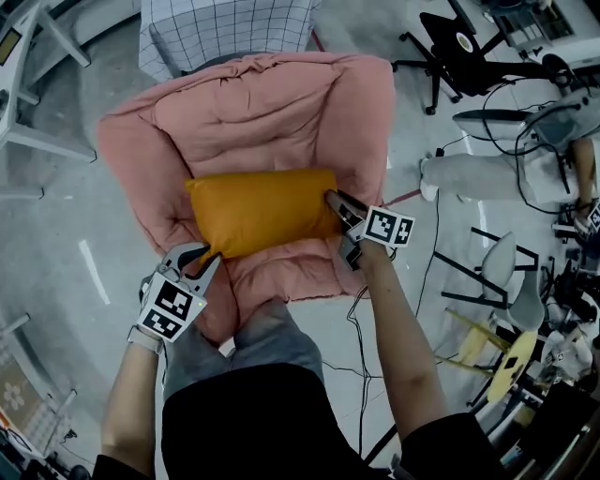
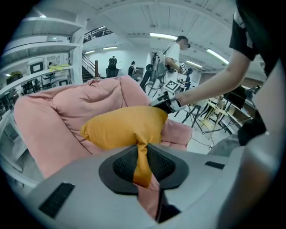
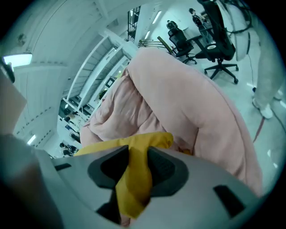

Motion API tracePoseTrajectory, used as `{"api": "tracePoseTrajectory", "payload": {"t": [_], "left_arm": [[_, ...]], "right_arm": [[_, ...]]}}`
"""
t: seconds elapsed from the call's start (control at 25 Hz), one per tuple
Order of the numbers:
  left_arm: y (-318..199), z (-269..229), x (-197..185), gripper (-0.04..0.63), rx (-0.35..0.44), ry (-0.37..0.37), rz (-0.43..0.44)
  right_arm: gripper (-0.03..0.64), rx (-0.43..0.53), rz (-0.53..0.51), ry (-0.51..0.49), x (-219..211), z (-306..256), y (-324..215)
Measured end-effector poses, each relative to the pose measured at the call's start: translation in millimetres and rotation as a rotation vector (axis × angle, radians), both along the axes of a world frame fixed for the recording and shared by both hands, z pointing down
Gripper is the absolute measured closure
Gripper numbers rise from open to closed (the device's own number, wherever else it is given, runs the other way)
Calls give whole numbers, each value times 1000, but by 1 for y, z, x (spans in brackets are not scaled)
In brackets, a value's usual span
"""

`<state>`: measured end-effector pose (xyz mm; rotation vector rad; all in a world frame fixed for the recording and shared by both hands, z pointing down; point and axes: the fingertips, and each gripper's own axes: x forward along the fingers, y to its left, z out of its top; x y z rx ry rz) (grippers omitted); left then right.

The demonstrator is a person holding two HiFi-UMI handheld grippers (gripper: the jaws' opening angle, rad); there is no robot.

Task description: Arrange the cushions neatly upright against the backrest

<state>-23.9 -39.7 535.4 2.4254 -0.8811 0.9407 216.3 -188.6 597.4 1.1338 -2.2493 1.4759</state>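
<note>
An orange cushion [image 1: 262, 211] lies across the seat of a pink padded chair [image 1: 253, 112], its long side running left to right below the backrest. My left gripper [image 1: 208, 260] is shut on the cushion's near-left corner, and the orange fabric [image 2: 142, 156] runs pinched between its black pads. My right gripper [image 1: 339, 208] is shut on the cushion's right end, where a fold of orange cloth [image 3: 134, 174] is squeezed between its pads. In the left gripper view the orange cushion [image 2: 123, 127] bulges just past the jaws with the right gripper [image 2: 166, 103] at its far end.
The pink chair's puffy arms [image 1: 127, 159] rise on both sides of the seat. A grid-patterned cloth [image 1: 230, 28] lies behind the chair. Black office chairs [image 1: 459, 52], cables [image 1: 427, 262] and stands [image 1: 502, 272] crowd the floor to the right. People stand far off in the left gripper view.
</note>
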Motion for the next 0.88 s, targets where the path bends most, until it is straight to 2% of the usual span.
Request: {"api": "tracePoseTrajectory", "payload": {"t": [0.16, 0.4, 0.52, 0.64, 0.88], "left_arm": [[-7, 48, 3, 531, -56, -2, -65], [3, 113, -4, 531, -160, -57, -99], [2, 133, -3, 531, -196, -57, -107], [-11, 149, -7, 531, -201, -22, -133], [-24, 163, -2, 532, -235, -30, -135]], "right_arm": [[474, 24, -49, 68, 0, 11, -25], [480, 23, -140, 178, -14, 40, -36], [479, 15, -161, 223, -22, 51, -43], [474, 10, -170, 253, -29, 63, -55], [468, 7, -186, 301, -30, 78, -70]]}}
